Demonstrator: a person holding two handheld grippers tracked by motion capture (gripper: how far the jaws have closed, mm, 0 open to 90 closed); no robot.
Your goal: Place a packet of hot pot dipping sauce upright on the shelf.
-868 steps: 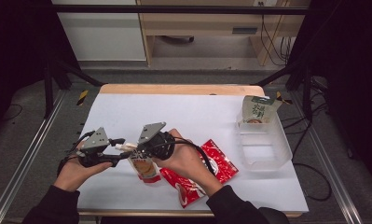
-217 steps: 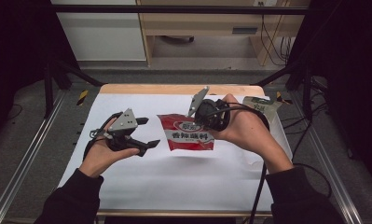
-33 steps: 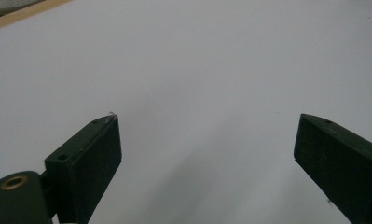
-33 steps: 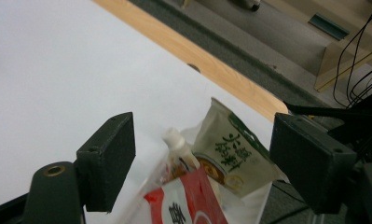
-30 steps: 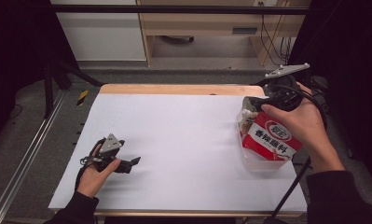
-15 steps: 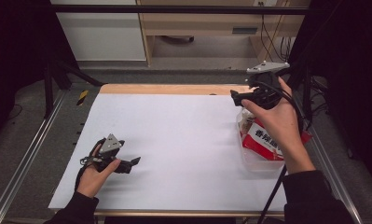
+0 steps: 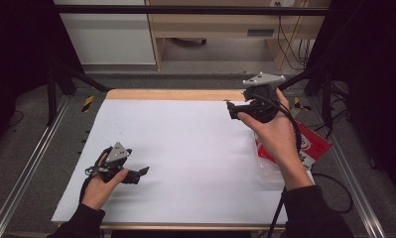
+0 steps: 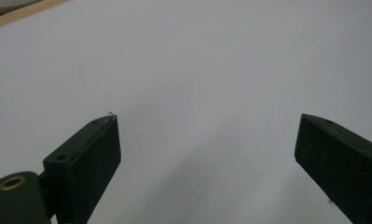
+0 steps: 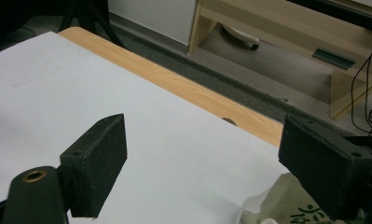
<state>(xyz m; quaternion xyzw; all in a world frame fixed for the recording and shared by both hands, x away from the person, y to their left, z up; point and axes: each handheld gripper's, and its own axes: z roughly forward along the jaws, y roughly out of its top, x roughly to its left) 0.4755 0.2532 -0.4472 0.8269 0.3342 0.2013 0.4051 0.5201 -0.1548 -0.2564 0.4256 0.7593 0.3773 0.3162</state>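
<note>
A red snack bag (image 7: 312, 146) lies in a clear plastic bin (image 7: 267, 171) at the table's right edge, partly hidden by the right forearm. My right gripper (image 7: 230, 110) is held in the air left of the bin near the far edge. Its jaws (image 9: 204, 123) have just been opening and stand wide apart with nothing between them. A pale carton with green print (image 9: 291, 200) peeks in beside its right jaw. My left gripper (image 7: 141, 174) rests open on the white table near the front left, and its jaws (image 8: 207, 126) frame only bare tabletop.
The white table (image 7: 185, 148) has a wooden strip (image 7: 175, 94) along its far edge. Metal frame rails (image 7: 32, 163) run along both sides. A cable (image 7: 290, 129) trails from the right gripper over the forearm.
The right gripper has moved left and farther back, away from the bin, with its jaws wider apart. The red bag stays in the bin. The left hand has kept still.
</note>
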